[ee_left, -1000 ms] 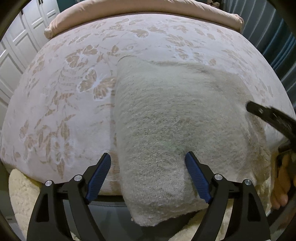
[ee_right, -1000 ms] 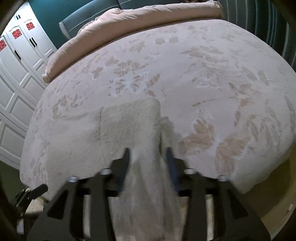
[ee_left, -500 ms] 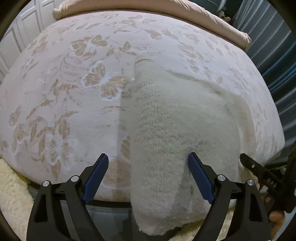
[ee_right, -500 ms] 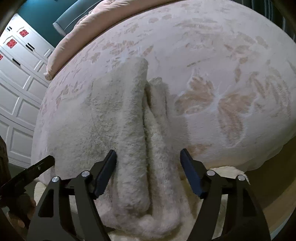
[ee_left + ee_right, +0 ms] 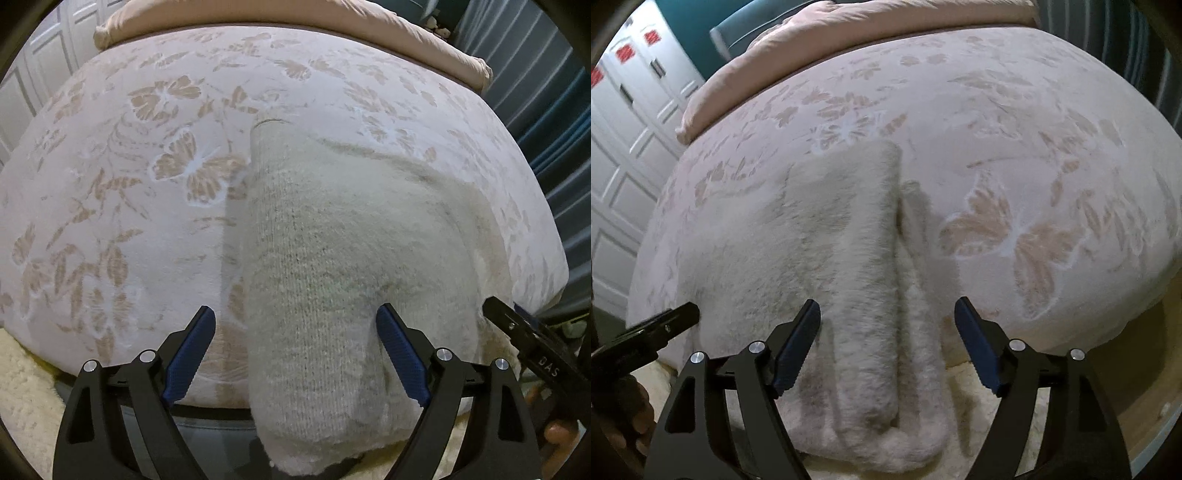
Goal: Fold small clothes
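Floral bedspread; fuzzy garment near end cut off below frame.

A home bedroom. A bed spread with a pale floral blanket fills the view, a pink rolled duvet lies at twelve o'clock, and white panelled wardrobe doors stand at nine o'clock.

White letters "DAS" on the black right hand-held gripper, red cupboard door labels illegible
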Motion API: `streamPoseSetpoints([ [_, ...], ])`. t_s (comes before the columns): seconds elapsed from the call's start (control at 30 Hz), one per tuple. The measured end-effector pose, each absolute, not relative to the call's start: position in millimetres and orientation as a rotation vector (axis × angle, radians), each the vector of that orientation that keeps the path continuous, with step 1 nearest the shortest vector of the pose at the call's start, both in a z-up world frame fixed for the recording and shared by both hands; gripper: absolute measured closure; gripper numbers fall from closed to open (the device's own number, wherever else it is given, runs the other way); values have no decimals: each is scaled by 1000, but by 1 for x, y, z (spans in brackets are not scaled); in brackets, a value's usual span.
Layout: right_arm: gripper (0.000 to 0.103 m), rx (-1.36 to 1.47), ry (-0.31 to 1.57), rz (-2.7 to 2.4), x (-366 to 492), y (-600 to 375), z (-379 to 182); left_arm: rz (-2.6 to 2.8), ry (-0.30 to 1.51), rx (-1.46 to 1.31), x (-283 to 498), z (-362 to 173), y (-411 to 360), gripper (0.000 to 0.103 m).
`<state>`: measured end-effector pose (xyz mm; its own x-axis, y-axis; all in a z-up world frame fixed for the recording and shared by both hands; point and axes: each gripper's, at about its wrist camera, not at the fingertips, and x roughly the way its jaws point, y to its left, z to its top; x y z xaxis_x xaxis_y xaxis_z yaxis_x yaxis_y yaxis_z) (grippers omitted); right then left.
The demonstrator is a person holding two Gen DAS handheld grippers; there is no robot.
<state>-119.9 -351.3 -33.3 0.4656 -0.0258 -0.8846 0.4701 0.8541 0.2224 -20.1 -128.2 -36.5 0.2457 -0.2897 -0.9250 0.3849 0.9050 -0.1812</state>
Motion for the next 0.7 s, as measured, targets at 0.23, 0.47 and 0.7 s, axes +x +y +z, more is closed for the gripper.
streamPoseSetpoints([
  [0.23,29,519,1091,-301,-111,-356,-49,-472,1261,70,-20,-43,-128,17],
  [0.47,27,533,1099,-296,-110,-360,-52,-471,1324,-23,-13,-54,-123,14],
  [0.7,29,514,1046,-330,-135,-355,-27,-470,1261,15,-18,-34,-116,15],
])
